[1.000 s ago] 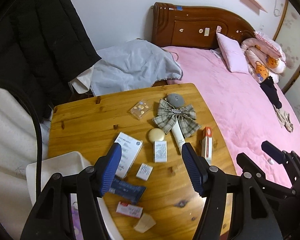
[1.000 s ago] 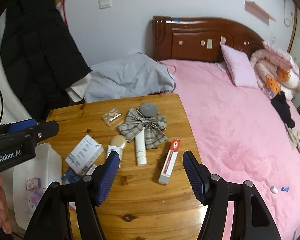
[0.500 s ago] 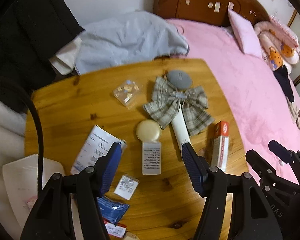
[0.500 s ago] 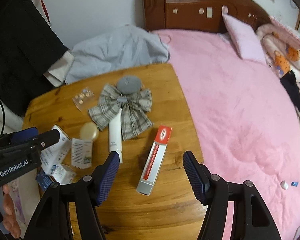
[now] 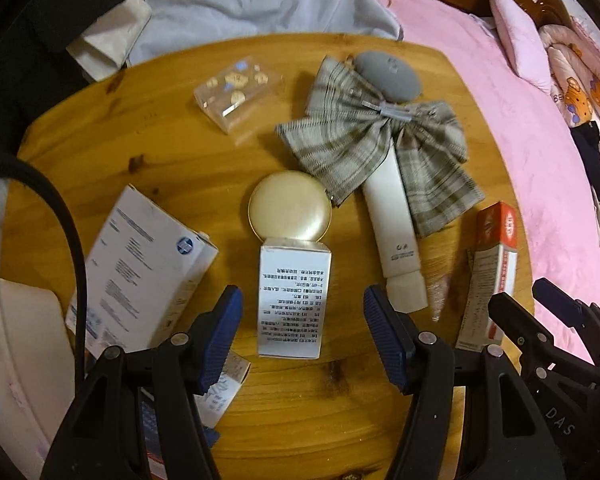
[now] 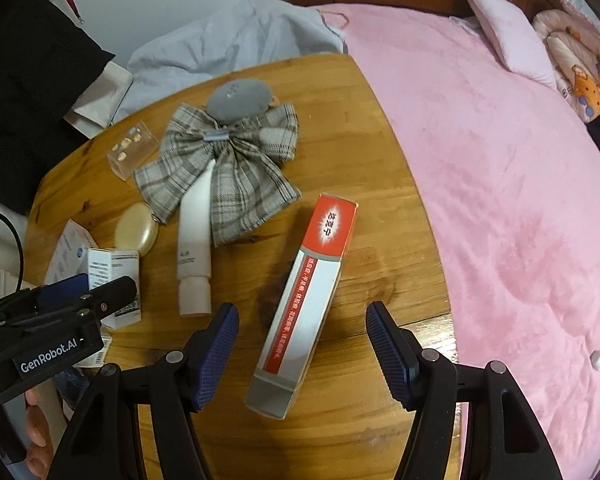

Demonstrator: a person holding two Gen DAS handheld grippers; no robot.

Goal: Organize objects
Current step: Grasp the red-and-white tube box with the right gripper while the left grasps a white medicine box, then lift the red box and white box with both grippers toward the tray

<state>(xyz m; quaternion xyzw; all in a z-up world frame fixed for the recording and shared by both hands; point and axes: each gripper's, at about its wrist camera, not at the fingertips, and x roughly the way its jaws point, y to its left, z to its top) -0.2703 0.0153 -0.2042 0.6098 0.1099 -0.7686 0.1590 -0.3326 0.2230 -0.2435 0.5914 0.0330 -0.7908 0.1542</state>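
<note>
A cluttered wooden table [image 5: 172, 168] is seen beside a pink bed [image 6: 500, 160]. Left gripper [image 5: 302, 326] is held open, empty, over a small white box [image 5: 292, 300]; right gripper [image 6: 302, 338] likewise over a red-and-white carton [image 6: 312, 292], plaid bow [image 6: 228, 168] lying farther off.

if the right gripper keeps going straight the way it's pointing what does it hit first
Most likely the long red and white box lying on the wooden table. It sits between the open fingers of the right gripper, which touch nothing yet. How far above the box the gripper is cannot be judged from this view.
</note>
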